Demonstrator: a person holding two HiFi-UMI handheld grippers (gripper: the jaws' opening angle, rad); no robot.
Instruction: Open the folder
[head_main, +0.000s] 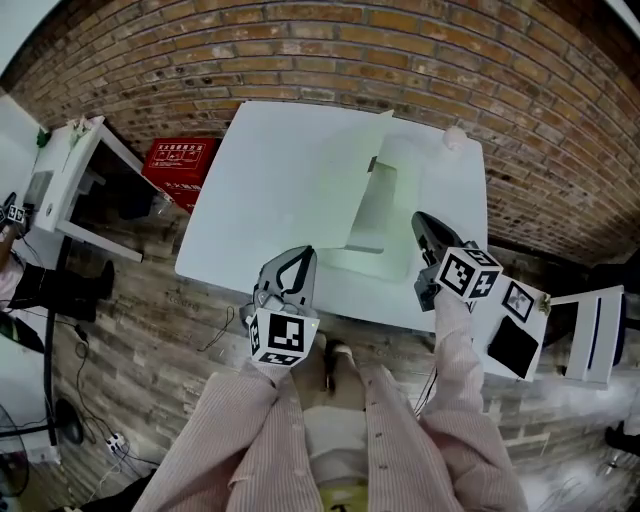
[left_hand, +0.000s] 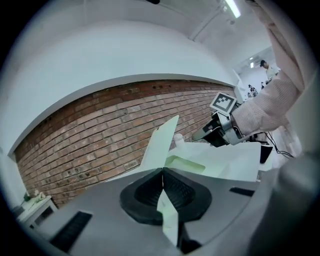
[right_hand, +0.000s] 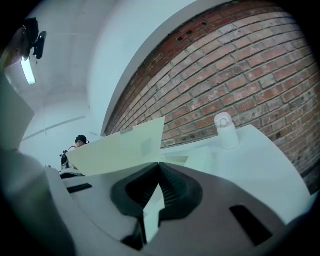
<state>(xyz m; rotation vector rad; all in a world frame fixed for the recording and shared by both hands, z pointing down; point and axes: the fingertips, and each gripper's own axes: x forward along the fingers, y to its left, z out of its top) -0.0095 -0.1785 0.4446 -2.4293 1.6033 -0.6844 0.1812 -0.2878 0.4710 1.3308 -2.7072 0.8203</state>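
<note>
The pale green folder (head_main: 375, 215) lies at the near edge of the tabletop (head_main: 270, 170), one cover standing up, seemingly because the left gripper (head_main: 308, 250) and right gripper (head_main: 418, 220) each have fingers pinched together on a near edge to spread it open.

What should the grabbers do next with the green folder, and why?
Probably bring the left gripper to the folder's raised cover and push it over flat onto the table. The cover stands tilted up, only half open, and neither that gripper nor the right gripper, both shut, seems to hold it.
</note>
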